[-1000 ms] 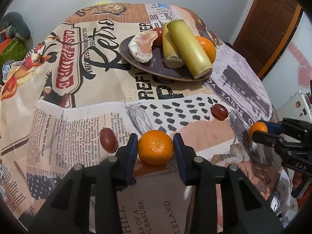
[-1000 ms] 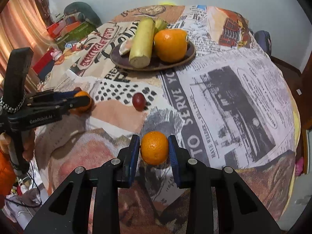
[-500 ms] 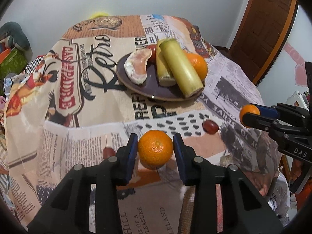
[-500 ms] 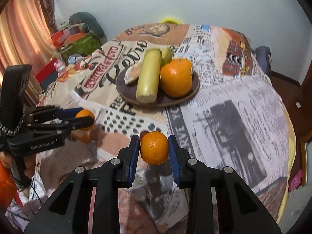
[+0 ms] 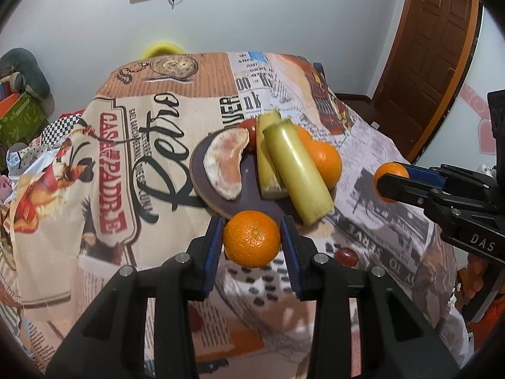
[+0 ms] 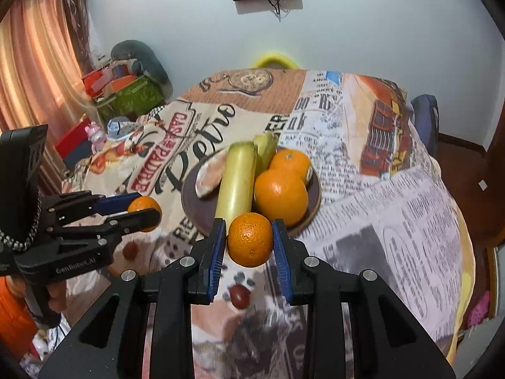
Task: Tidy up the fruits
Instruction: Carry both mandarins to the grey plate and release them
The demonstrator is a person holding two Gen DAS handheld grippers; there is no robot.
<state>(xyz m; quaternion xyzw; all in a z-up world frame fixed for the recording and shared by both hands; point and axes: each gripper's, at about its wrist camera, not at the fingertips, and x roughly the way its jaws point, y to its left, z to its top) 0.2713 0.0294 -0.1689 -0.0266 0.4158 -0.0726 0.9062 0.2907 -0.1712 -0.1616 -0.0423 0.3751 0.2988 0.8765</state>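
Note:
My left gripper (image 5: 252, 240) is shut on a tangerine (image 5: 252, 239), held in the air just short of the dark plate (image 5: 205, 186). My right gripper (image 6: 250, 240) is shut on a second tangerine (image 6: 250, 240), raised near the plate (image 6: 189, 202) edge. Each gripper shows in the other view: the right gripper (image 5: 391, 182) at the right, the left gripper (image 6: 144, 210) at the left. The plate carries two sugarcane pieces (image 5: 296, 170), a pomelo segment (image 5: 225, 167), oranges (image 6: 280, 197) and a small red fruit (image 5: 247, 126).
Dark red grapes lie on the printed tablecloth: one grape (image 5: 346, 255) right of my left gripper, another grape (image 6: 239, 295) under my right gripper, a third grape (image 6: 130, 250) further left. Boxes and clutter (image 6: 126, 94) stand beyond the table's left edge. A wooden door (image 5: 435, 47) is at the right.
Both grippers have risen from the tablecloth with their tangerines and moved toward the plate, which now sits closer and lower in both views.

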